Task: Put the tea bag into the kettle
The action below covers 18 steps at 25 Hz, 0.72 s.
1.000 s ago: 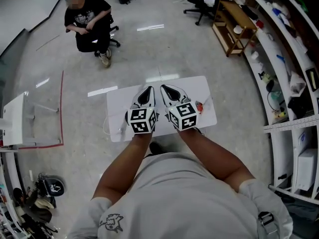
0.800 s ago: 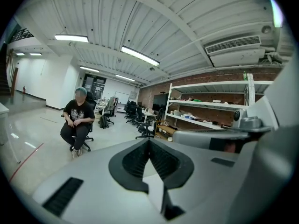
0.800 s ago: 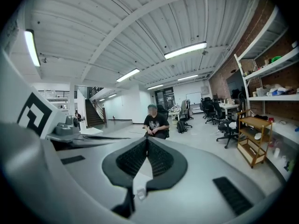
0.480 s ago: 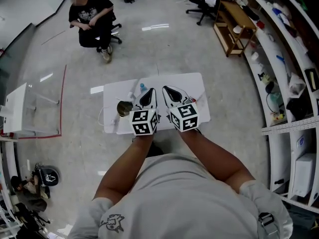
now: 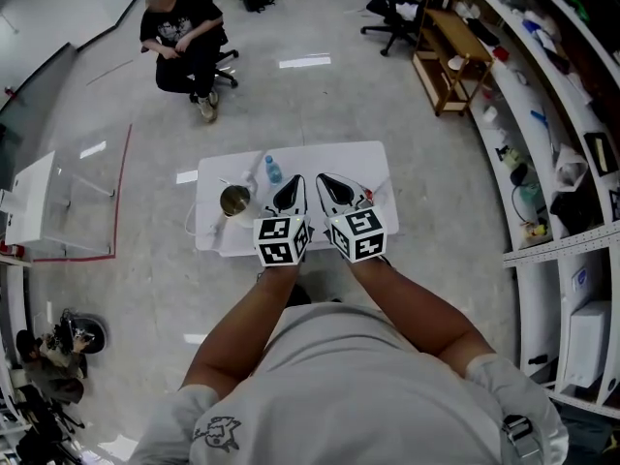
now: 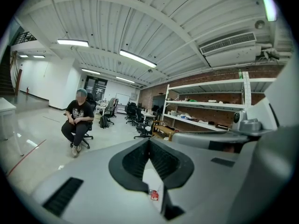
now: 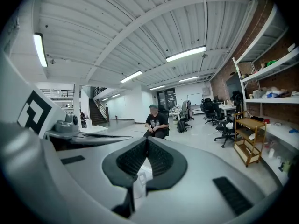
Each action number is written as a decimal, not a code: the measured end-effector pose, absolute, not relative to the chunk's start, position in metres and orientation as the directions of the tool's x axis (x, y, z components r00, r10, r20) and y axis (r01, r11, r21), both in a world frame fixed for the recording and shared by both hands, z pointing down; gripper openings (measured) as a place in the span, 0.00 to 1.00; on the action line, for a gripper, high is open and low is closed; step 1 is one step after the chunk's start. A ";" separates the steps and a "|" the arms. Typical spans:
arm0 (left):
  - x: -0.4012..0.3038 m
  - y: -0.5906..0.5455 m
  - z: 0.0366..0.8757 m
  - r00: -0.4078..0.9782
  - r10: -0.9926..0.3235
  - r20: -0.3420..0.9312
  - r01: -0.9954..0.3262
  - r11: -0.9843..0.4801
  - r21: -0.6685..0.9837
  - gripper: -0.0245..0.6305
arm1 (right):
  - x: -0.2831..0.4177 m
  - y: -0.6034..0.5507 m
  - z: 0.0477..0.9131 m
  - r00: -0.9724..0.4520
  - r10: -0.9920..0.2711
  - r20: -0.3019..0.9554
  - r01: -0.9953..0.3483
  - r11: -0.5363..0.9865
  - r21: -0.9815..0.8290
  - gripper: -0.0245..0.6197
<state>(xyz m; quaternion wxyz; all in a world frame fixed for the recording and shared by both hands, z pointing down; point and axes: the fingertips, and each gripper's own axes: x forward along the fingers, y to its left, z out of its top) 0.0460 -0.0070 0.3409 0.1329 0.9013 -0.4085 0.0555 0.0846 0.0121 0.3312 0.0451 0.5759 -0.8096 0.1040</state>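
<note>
The white table (image 5: 363, 163) stands below me on the floor. A round metal kettle (image 5: 233, 200) sits at its left end, with a small plastic bottle (image 5: 274, 170) beside it. Both grippers hover side by side over the table's near edge. The left gripper (image 5: 294, 178) (image 6: 149, 142) is shut with nothing in it. The right gripper (image 5: 324, 177) (image 7: 147, 141) is shut too, and nothing is between its jaws. In the left gripper view a small red tag, probably the tea bag (image 6: 153, 195), lies on the white top below the jaws. I cannot make it out in the head view.
A person sits on an office chair (image 5: 184, 37) beyond the table. Long white shelves (image 5: 542, 124) run along the right, with a wooden cart (image 5: 448, 51) near them. A clear box (image 5: 58, 201) stands at the left inside red floor tape. A white cable (image 5: 191, 225) hangs off the table's left end.
The view has shifted, so the kettle and bottle now show at the table's left end. Both grippers stay shut, side by side over the table's near edge.
</note>
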 end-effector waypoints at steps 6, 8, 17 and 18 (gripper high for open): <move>0.041 0.009 0.337 0.656 -0.730 0.193 -0.754 -0.622 0.211 0.04 | 0.079 0.027 0.328 -0.345 -0.921 0.184 -0.938 0.328 -0.113 0.05; 0.039 0.012 0.336 0.652 -0.734 0.190 -0.757 -0.619 0.208 0.04 | 0.077 0.029 0.327 -0.344 -0.921 0.181 -0.938 0.328 -0.113 0.05; 0.034 0.016 0.334 0.645 -0.741 0.188 -0.763 -0.608 0.218 0.04 | 0.075 0.034 0.323 -0.350 -0.921 0.170 -0.935 0.333 -0.119 0.05; 0.035 0.016 0.333 0.645 -0.741 0.188 -0.763 -0.609 0.216 0.04 | 0.076 0.033 0.323 -0.350 -0.922 0.168 -0.935 0.333 -0.119 0.05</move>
